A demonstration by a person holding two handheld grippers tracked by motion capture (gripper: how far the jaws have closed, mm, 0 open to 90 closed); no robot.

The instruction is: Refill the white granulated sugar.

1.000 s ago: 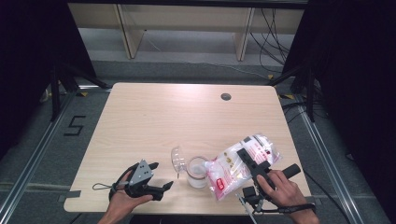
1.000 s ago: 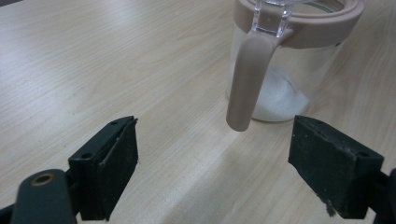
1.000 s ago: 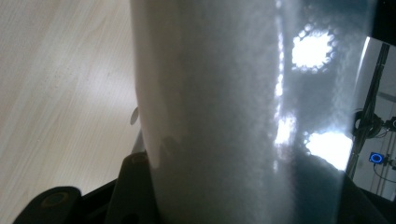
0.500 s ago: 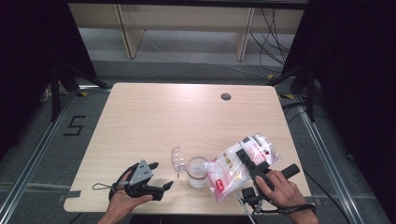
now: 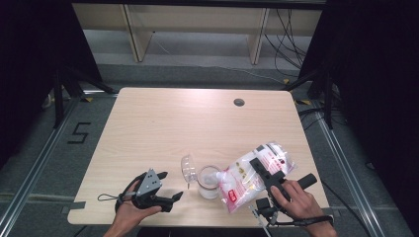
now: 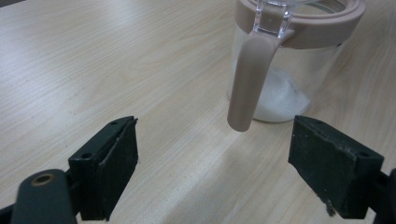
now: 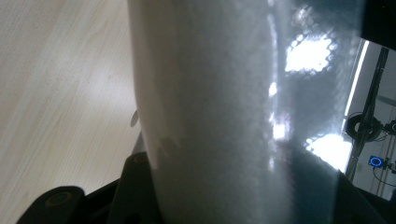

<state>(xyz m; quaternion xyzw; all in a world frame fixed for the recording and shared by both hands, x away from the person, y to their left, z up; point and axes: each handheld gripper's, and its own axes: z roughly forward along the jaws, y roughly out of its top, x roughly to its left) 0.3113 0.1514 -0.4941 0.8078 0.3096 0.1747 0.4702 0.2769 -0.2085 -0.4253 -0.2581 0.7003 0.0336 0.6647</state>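
Pouring goes well if we keep the right gripper [image 5: 269,173], jaws clamped on the clear bag of white granules [image 5: 249,180], tipped over the pink-rimmed jar [image 5: 208,181] near the bench's front edge; the left gripper [image 5: 170,199] rests, jaws apart.

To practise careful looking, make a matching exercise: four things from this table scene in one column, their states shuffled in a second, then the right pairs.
Things:
1. left gripper
2. right gripper
3. jar
4. flip lid

States:
A. tilted bag clamped between its jaws
B. swung open, standing beside the rim
C. jaws apart with nothing between them, low over the table
D. upright, a little white powder at the bottom

Pairs: 1-C, 2-A, 3-D, 4-B
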